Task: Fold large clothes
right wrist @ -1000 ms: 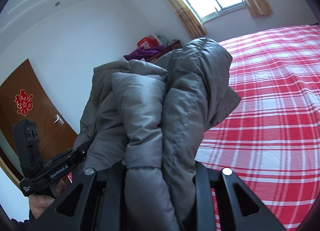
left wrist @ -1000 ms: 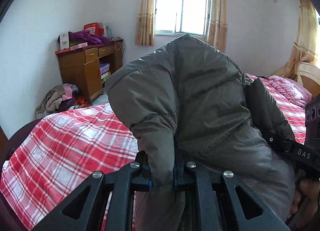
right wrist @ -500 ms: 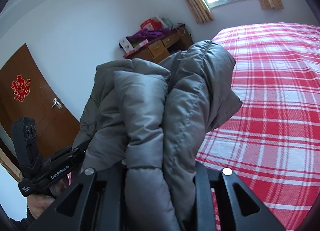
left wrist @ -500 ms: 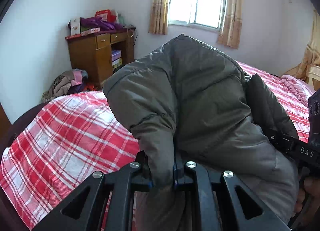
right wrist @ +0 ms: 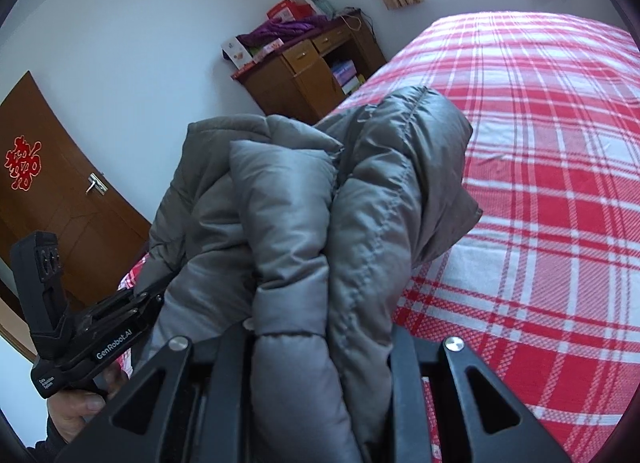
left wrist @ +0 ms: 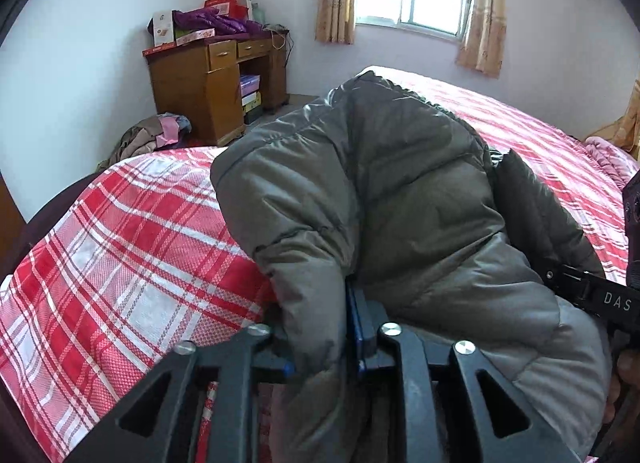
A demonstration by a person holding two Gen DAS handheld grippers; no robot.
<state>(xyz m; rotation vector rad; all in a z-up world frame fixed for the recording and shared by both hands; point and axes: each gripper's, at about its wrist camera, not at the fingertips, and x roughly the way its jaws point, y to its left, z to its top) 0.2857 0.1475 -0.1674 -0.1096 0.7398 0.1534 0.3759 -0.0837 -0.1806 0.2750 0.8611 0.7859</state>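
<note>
A bulky grey padded jacket (left wrist: 400, 191) hangs bunched over the red plaid bed (left wrist: 120, 263), its lower folds close to the cover. My left gripper (left wrist: 322, 343) has a fold of it between its jaws, which are opening; the fabric still fills the gap and touches both pads. In the right wrist view the jacket (right wrist: 320, 203) is a thick bundle, and my right gripper (right wrist: 320, 335) is shut on it above the bed (right wrist: 540, 143). Each gripper shows in the other's view: the left gripper (right wrist: 92, 335) held by a hand, the right gripper (left wrist: 592, 295) at the jacket's edge.
A wooden desk (left wrist: 212, 83) piled with boxes and purple cloth stands by the far wall. Clothes (left wrist: 156, 135) lie on the floor beside it. A pink blanket (left wrist: 612, 159) sits at the bed's far right. A brown door (right wrist: 52, 191) is on the left.
Both grippers have come down and forward with the jacket, so the bed fills more of each view. The left jaws stand wider apart around the fold than before.
</note>
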